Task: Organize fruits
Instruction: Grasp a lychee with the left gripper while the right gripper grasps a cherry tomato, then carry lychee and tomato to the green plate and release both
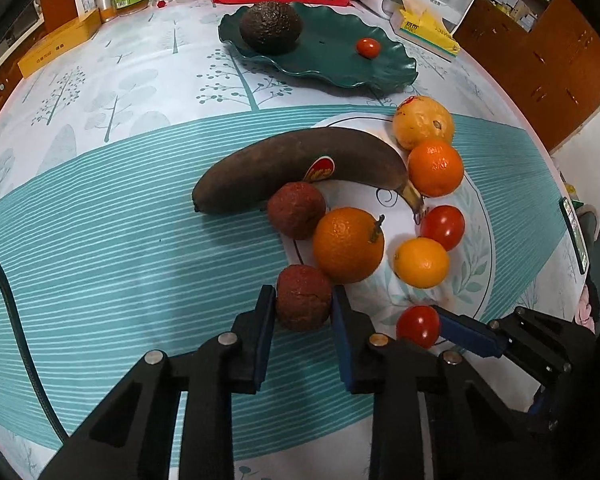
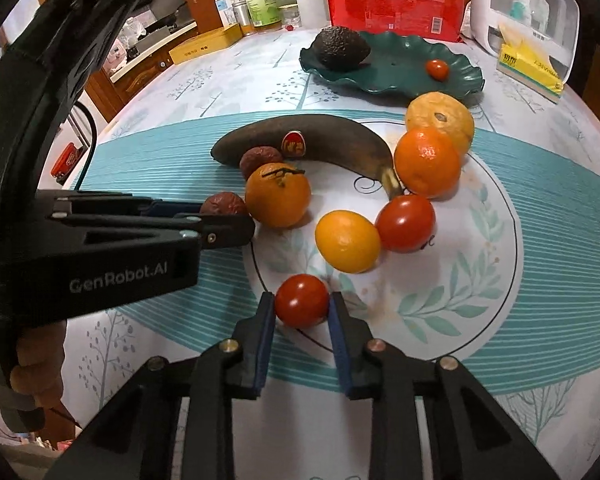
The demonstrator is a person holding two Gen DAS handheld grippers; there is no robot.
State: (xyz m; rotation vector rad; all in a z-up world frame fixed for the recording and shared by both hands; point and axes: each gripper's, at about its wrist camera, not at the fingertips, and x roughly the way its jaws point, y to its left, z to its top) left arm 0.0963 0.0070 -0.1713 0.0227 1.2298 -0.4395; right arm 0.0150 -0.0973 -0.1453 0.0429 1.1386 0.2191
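In the left wrist view, the right gripper (image 1: 428, 330) is only partly visible at the lower right: 1 blue finger shows behind a cherry tomato (image 1: 418, 325), the other is hidden behind the left gripper's own black frame. The left gripper (image 1: 303, 300) has its 2 blue pads pressed on either side of a wrinkled brown-red fruit (image 1: 303, 298) resting on the teal-striped tablecloth (image 1: 100, 248), just beside a large orange (image 1: 348, 245). Beyond lie a blackened banana (image 1: 296, 164), a second wrinkled fruit (image 1: 296, 210), more citrus and a tomato, crowded close; further back a green wavy plate (image 1: 388, 68) carries an avocado (image 1: 270, 27) and 1 small tomato (image 1: 368, 47). In the right wrist view, the left gripper (image 2: 236, 210) reaches in from the left, its far finger mostly hidden, its tips around the wrinkled fruit (image 2: 223, 204). The right gripper (image 2: 302, 306) is clamped on the cherry tomato (image 2: 302, 306), which sits on the white leaf-printed circle's edge (image 2: 480, 280), near a yellow citrus (image 2: 347, 241).
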